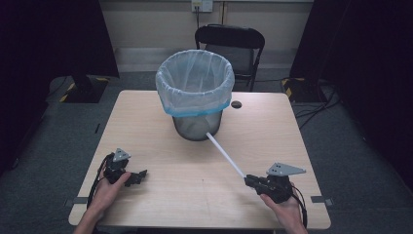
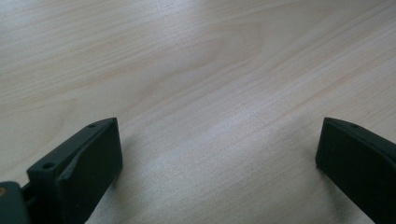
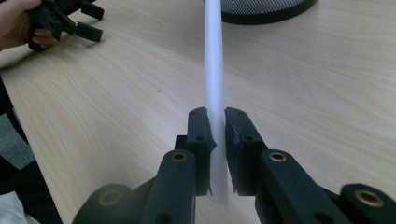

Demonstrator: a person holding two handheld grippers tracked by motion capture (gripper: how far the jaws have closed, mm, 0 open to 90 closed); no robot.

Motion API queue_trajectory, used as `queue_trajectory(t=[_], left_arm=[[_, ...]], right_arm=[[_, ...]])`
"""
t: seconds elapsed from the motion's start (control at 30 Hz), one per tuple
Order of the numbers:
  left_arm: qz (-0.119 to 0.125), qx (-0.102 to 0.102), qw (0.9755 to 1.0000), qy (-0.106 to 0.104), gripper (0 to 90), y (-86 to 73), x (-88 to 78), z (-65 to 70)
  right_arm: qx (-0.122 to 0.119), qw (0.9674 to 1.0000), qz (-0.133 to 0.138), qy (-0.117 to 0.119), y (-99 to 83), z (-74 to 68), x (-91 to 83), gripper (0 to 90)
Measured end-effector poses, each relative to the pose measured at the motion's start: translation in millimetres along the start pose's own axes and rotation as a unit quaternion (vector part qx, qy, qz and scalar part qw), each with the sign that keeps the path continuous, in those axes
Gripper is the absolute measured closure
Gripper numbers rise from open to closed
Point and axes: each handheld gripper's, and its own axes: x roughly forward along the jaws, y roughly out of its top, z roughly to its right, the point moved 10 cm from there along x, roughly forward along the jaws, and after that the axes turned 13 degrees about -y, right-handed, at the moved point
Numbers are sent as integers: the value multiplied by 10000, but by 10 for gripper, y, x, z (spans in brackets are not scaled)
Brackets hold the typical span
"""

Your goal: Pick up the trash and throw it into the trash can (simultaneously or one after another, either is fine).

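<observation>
A long white tube (image 1: 225,154) slants across the table from my right gripper (image 1: 249,179) up to the foot of the bin. The right gripper (image 3: 215,116) is shut on the tube's near end, with the tube (image 3: 214,60) running straight away between the jaws. A grey mesh bin (image 1: 196,95) lined with a pale blue bag stands at the middle back of the wooden table (image 1: 160,141). My left gripper (image 1: 141,175) rests on the table at the front left. It is open, its jaws wide apart over bare wood (image 2: 219,140) with nothing between them.
A black folding chair (image 1: 230,41) stands behind the table. A round cable hole (image 1: 236,104) sits in the tabletop right of the bin. The left hand and its gripper (image 3: 60,21) appear far off in the right gripper view.
</observation>
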Motion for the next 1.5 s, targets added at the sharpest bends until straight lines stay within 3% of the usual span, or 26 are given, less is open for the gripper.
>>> queue_trajectory(t=[0.27, 0.5, 0.9, 1.23, 1.5], left_arm=[[-1, -1, 10000, 0, 0, 0, 0, 0], [0, 0, 10000, -1, 0, 1, 0, 0], [-2, 0, 10000, 0, 0, 0, 0, -1], [0, -1, 10000, 1, 0, 0, 0, 0], [-4, 1, 10000, 0, 0, 0, -1, -1]], right_arm=[[-100, 9991, 361, 222, 126, -119, -66, 812], [-163, 9982, 459, 337, 177, -183, -74, 812], [-295, 9939, 903, 553, 353, -325, -205, 812], [-233, 9917, 1111, 601, 504, -323, -256, 813], [-313, 9884, 1357, 609, 665, -370, -295, 812]])
